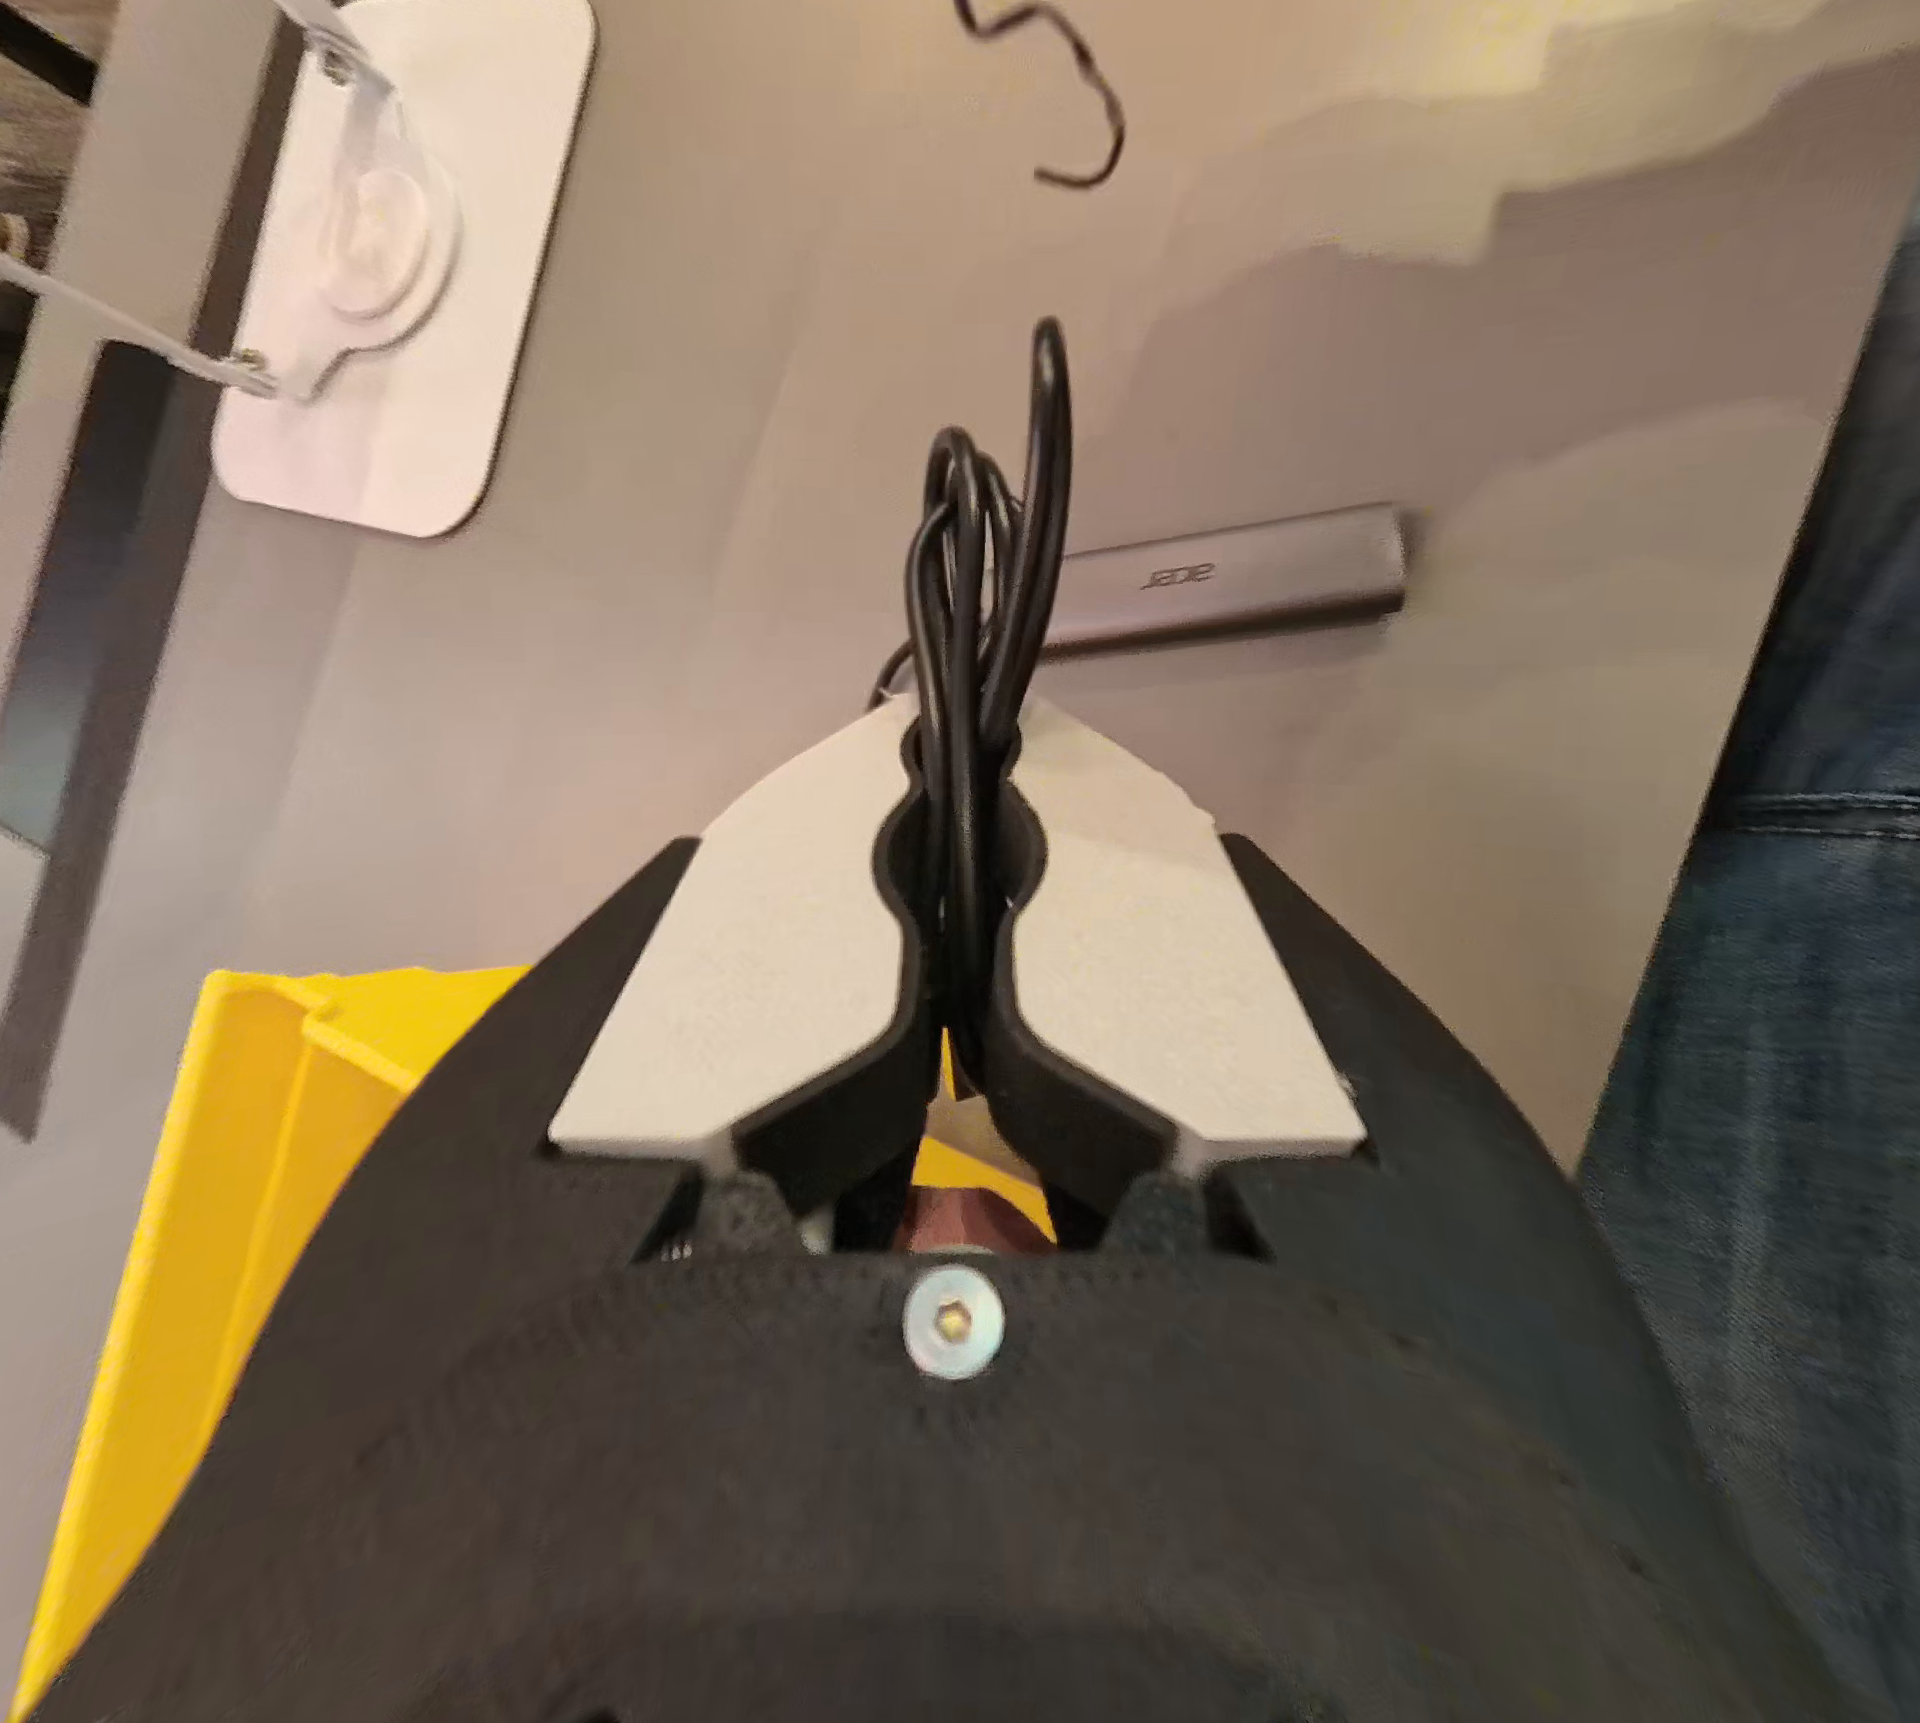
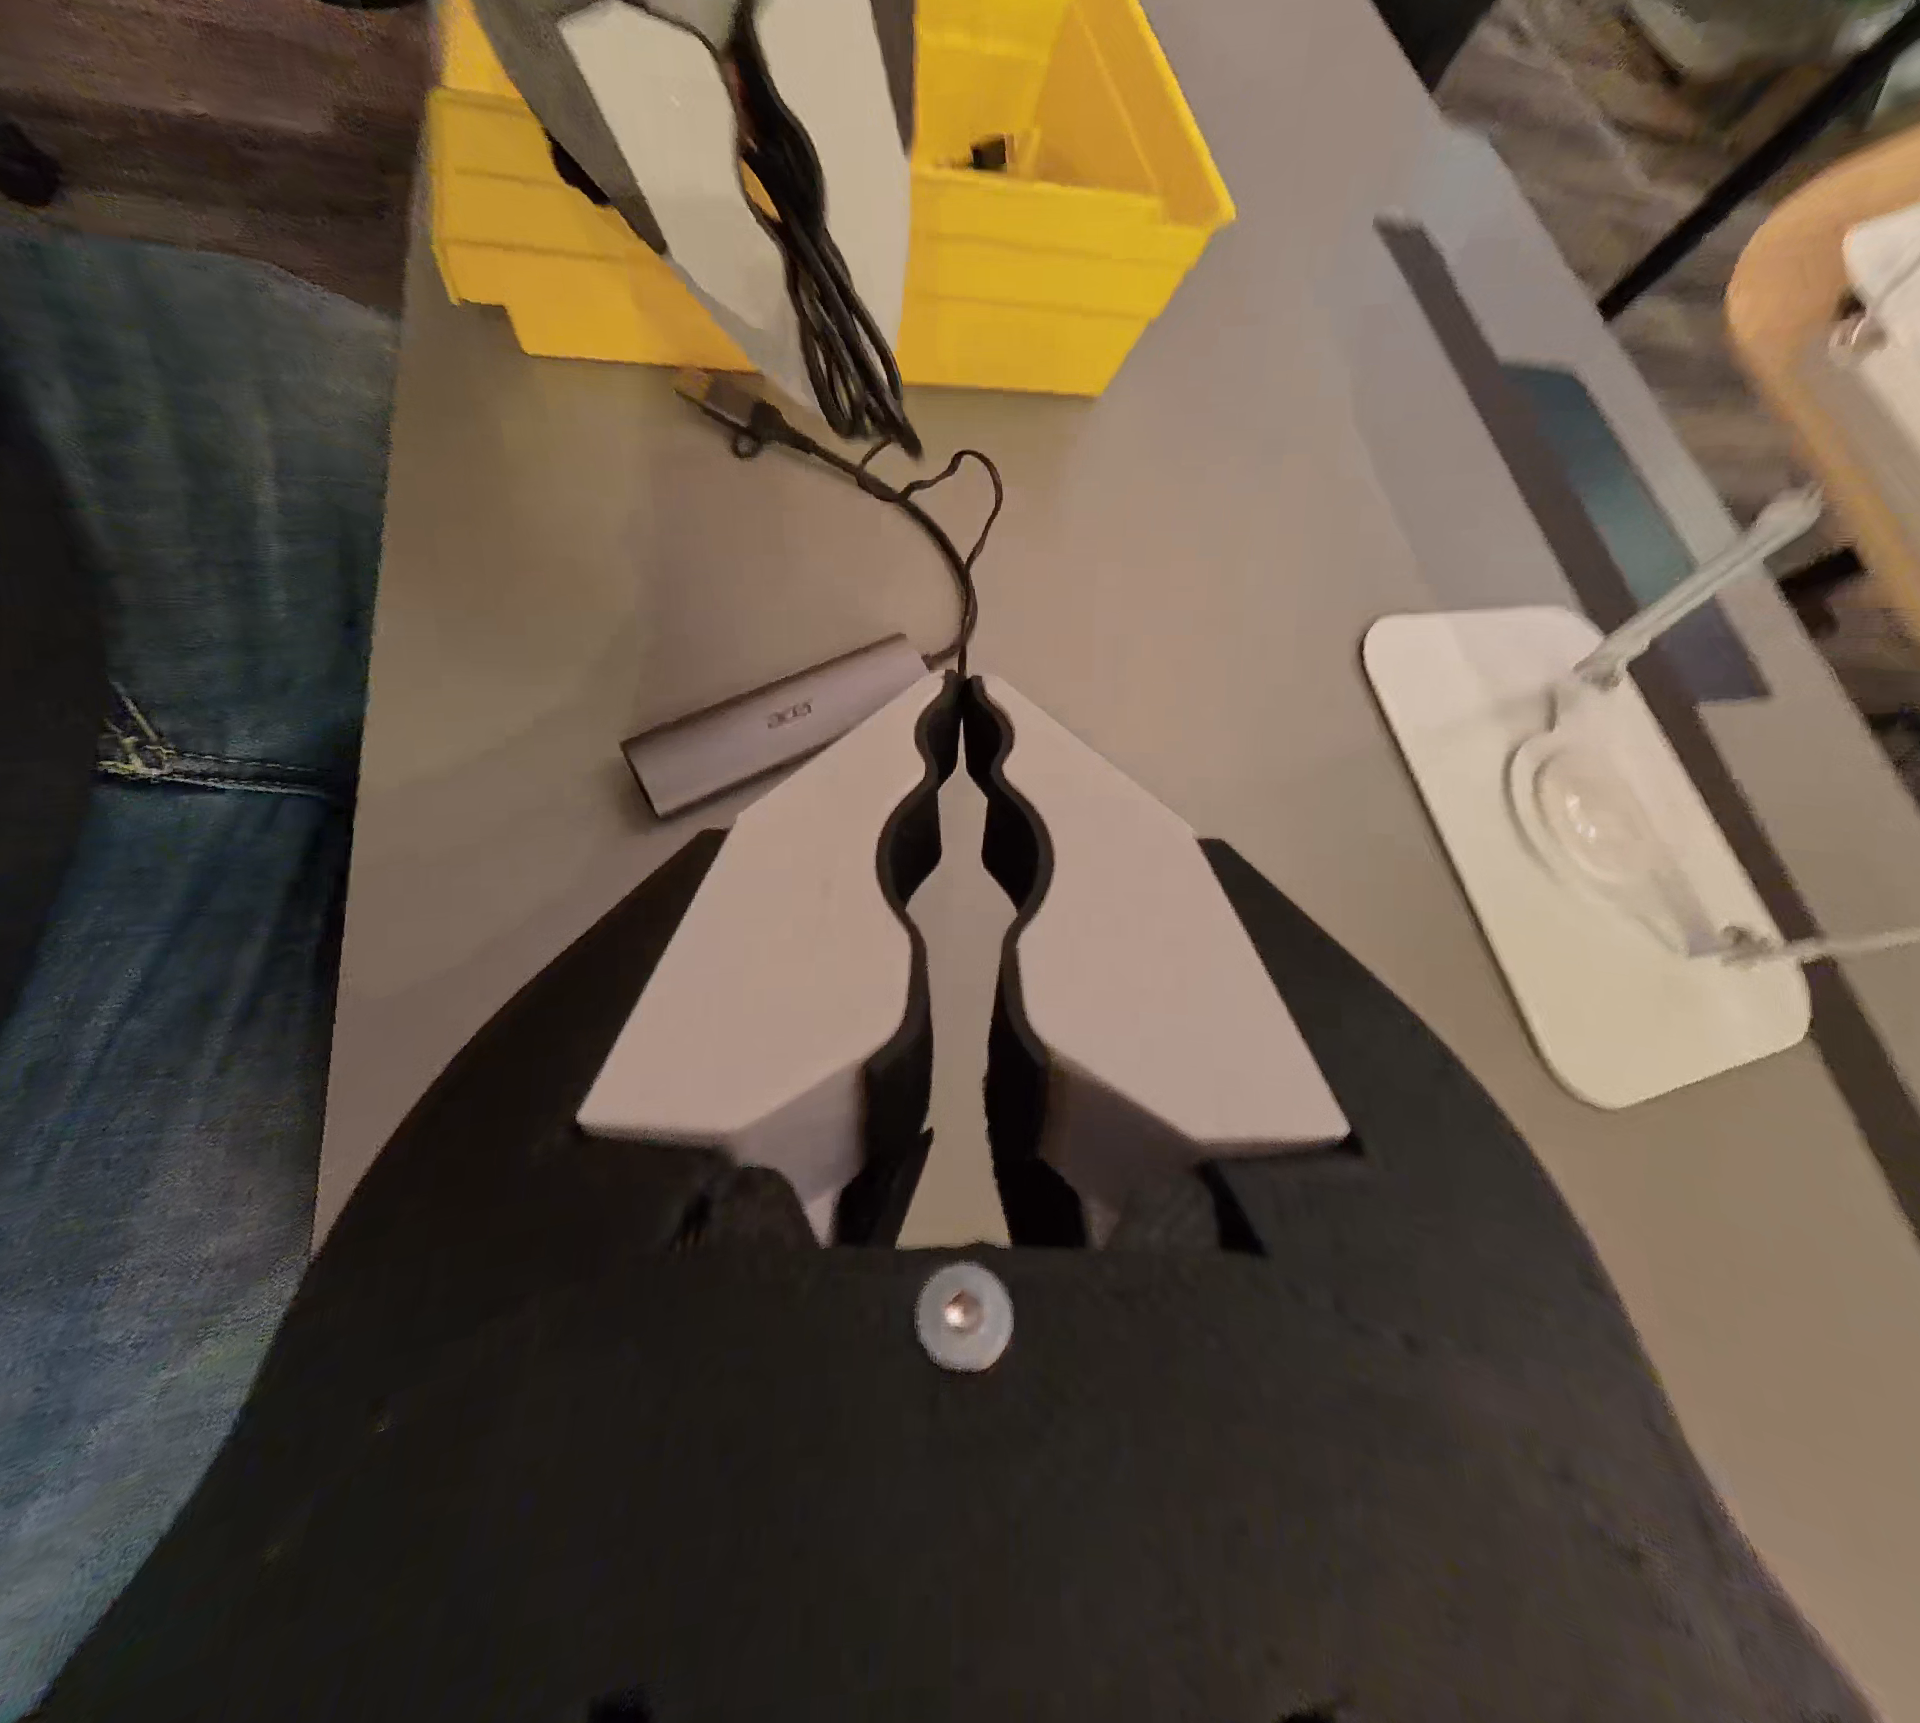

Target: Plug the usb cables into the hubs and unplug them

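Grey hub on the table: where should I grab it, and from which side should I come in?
Pinch the grey hub across its narrow width near mid-length, coming from above. It lies flat on the table, long and slim, with its cable leaving the far end.

A bundled black usb cable (image 1: 971, 634) hangs looped above the table. The grey hub (image 2: 774, 726) lies flat near the table's near edge, its thin lead (image 2: 961, 530) curling away.

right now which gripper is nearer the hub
Right. The right gripper sits at the end of the hub where its cable leaves; the left gripper hangs farther off by the yellow bin, holding a bundled cable.
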Tool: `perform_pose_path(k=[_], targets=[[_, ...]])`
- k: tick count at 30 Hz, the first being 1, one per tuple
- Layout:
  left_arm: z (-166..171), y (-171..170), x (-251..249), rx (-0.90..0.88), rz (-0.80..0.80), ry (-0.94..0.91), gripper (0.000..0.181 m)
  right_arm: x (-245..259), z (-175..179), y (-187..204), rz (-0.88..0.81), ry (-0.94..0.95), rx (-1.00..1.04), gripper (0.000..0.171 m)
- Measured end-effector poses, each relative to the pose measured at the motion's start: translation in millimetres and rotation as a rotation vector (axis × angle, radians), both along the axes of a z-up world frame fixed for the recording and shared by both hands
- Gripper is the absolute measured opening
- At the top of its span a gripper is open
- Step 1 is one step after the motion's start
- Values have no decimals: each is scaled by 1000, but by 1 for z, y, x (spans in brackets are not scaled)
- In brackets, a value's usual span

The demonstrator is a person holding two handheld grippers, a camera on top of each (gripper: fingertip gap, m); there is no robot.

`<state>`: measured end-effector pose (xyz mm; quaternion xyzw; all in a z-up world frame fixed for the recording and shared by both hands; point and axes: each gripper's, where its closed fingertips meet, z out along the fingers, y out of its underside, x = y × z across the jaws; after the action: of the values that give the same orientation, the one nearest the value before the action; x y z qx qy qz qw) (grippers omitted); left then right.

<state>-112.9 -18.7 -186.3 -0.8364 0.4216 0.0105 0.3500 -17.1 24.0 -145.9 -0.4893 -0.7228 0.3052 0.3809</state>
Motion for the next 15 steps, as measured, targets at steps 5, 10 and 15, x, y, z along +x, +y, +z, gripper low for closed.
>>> perform_pose_path(k=[5, 10, 15], targets=[[0, -2, 21, -22, -104, -49, 6, -8, 19, -19, 118, 45, 105, 0], [8, -2, 36, 5, -205, -37, 6, -16, 14, -28, 195, 5, 194, 0], [19, -1, 48, 64, -301, -5, 6, -20, 11, -36, 247, -4, 233, 0]])
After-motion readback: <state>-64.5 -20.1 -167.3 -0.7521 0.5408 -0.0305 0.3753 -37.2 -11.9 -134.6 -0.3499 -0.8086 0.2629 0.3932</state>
